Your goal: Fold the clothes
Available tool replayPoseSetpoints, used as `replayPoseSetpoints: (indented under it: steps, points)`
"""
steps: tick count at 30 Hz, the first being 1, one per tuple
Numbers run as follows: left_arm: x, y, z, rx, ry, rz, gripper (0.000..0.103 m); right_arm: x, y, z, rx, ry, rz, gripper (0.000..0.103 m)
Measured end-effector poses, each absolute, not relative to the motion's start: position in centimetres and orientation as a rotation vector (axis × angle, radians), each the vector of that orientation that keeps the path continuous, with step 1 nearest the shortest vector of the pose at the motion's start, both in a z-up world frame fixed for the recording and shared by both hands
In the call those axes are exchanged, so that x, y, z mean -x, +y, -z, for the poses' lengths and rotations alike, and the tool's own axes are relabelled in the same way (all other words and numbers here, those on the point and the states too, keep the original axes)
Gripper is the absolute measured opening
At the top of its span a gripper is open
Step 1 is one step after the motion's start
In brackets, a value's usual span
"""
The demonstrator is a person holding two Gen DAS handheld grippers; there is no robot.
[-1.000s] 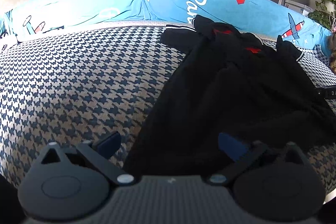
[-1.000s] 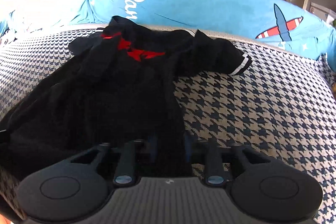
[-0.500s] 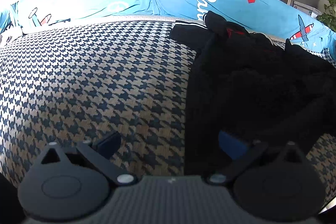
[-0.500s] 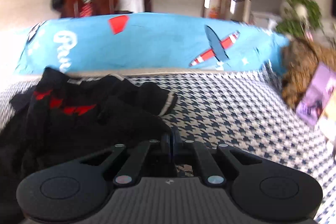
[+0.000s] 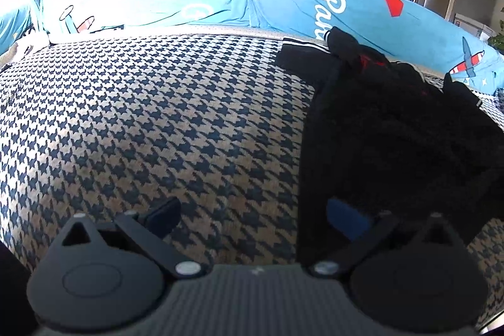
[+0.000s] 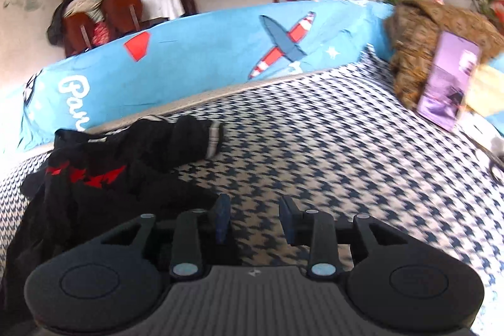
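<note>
Black garment [image 6: 104, 178] bunched on houndstooth sofa seat [image 5: 157, 122], red print up, striped cuff [image 6: 214, 137] toward far side, just before blue airplane-print backrest cover [image 6: 220, 52]. Right gripper [image 6: 253, 219] over bare seat just right of garment; fingers apart, just opened, nothing between. Left gripper [image 5: 252, 216] fingers wide apart, nothing clamped; right pad [image 5: 345, 219] over garment's near-left edge, left pad [image 5: 163, 214] over bare seat. Purple box [image 6: 447, 84] far right, against brown throw [image 6: 419, 43].
</note>
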State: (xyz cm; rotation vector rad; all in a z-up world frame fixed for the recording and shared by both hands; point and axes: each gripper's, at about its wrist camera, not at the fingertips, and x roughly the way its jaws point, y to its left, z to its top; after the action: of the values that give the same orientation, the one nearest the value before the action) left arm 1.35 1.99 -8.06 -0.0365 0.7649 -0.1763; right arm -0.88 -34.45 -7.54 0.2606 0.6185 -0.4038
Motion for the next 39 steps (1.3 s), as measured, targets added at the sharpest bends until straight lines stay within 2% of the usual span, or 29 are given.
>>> replayPoseSetpoints:
  steps: [4,6,19,20,22,23,24,29,34,39]
  points:
    - [-0.5,1.5,7.7,0.018,0.756,0.237,0.103,3.2,-34.9,7.5,-0.323,0.637,0.407,0.038]
    - [-0.1,1.2,7.6,0.006,0.754,0.261,0.103,4.5,-34.6,7.6,-0.337,0.642,0.401,0.044]
    - [2.9,0.7,7.5,-0.019,0.754,0.359,0.103,7.7,-31.5,11.3,-0.425,0.764,0.401,0.044]
    - [3.0,0.7,7.5,-0.023,0.755,0.371,0.103,7.5,-31.4,11.5,-0.424,0.766,0.413,0.043]
    - [3.4,0.5,7.6,-0.03,0.757,0.396,0.103,7.4,-31.2,11.7,-0.416,0.747,0.445,0.031]
    - [3.6,0.4,7.6,-0.035,0.759,0.412,0.103,7.3,-31.1,11.8,-0.413,0.741,0.455,0.015]
    - [3.8,0.3,7.6,-0.041,0.761,0.429,0.103,7.2,-31.1,11.8,-0.412,0.736,0.464,0.01]
    - [4.6,-0.5,7.8,-0.08,0.759,0.476,0.103,8.4,-30.7,10.6,-0.374,0.611,0.565,0.005]
    - [4.5,-1.1,8.6,-0.123,0.783,0.446,0.103,10.1,-29.7,8.9,-0.186,0.473,0.781,0.003]
    - [4.2,-0.8,9.0,-0.137,0.794,0.396,0.103,10.3,-29.8,8.9,-0.242,0.487,0.718,0.004]
